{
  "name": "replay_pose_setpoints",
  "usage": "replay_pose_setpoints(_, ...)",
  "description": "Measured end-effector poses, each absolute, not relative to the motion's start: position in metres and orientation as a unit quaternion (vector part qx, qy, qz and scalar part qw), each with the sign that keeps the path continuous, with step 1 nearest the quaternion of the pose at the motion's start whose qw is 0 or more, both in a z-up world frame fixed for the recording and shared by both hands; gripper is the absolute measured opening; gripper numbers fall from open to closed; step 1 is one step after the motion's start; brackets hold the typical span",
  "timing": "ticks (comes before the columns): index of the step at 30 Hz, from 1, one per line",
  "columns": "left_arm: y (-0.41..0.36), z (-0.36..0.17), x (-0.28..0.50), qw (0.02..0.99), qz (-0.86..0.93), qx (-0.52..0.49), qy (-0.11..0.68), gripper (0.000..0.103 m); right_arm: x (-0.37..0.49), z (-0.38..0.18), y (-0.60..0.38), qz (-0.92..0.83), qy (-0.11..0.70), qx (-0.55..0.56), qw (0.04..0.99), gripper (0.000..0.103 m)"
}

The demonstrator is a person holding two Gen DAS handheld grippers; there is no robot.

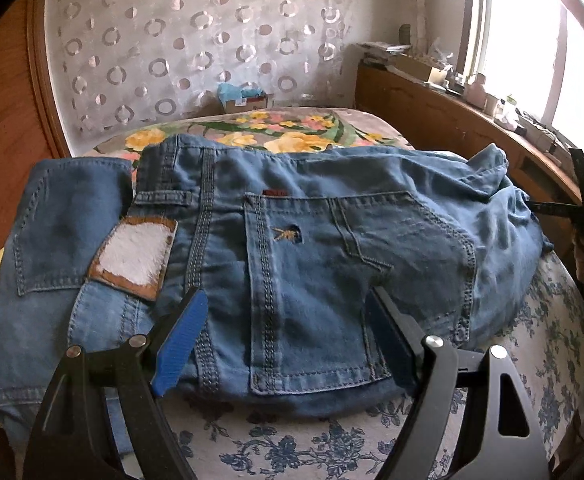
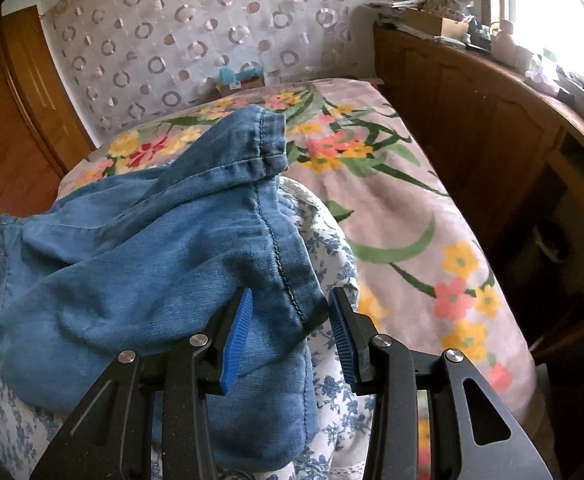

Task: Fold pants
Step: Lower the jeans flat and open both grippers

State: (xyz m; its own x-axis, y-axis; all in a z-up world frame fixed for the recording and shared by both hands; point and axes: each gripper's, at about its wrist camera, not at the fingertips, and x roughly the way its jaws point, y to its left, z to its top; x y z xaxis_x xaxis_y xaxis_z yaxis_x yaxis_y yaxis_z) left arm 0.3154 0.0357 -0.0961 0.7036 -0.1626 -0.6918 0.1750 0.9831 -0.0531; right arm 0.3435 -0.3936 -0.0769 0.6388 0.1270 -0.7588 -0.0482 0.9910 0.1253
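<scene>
Your left tool (image 1: pixel 287 320) gapes wide over the pants (image 1: pixel 312 248), their near fold edge just under its tips. Your right tool (image 2: pixel 289 332) stands wide astride the leg seam; bare bed (image 2: pixel 412 208) lies ahead-right.

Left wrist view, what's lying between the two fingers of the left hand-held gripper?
In the left wrist view, the back pocket of the jeans lies between the open fingers of the left hand-held gripper, with its heavy stitched seam running through the gap.
</scene>
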Motion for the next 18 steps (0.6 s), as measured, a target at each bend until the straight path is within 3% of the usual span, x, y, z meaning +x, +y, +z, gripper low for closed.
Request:
replay_pose_setpoints(1,0.034,-0.097,0.315,0.923,-0.092,0.007,0.375,0.082,0.341,-0.076,-0.391,0.048,0.419,0.046,0.906,0.035)
replay_pose_setpoints(2,0.035,-0.098,0.316,0.922,-0.092,0.007,0.375,0.082,0.339,-0.075,-0.39,0.05,0.413,0.043,0.908,0.021)
replay_pose_setpoints(5,0.034,-0.101,0.315,0.921,-0.092,0.007,0.378,0.082,0.332,-0.069,-0.383,0.051,0.393,0.033,0.918,0.009)
replay_pose_setpoints(11,0.033,-0.105,0.313,0.923,-0.081,0.012,0.376,0.082,0.297,-0.049,-0.381,0.025,0.353,0.003,0.935,0.007)
replay_pose_setpoints(18,0.034,-0.104,0.31,0.924,-0.088,0.01,0.371,0.082,0.266,-0.06,-0.378,0.011,0.372,-0.017,0.928,0.007)
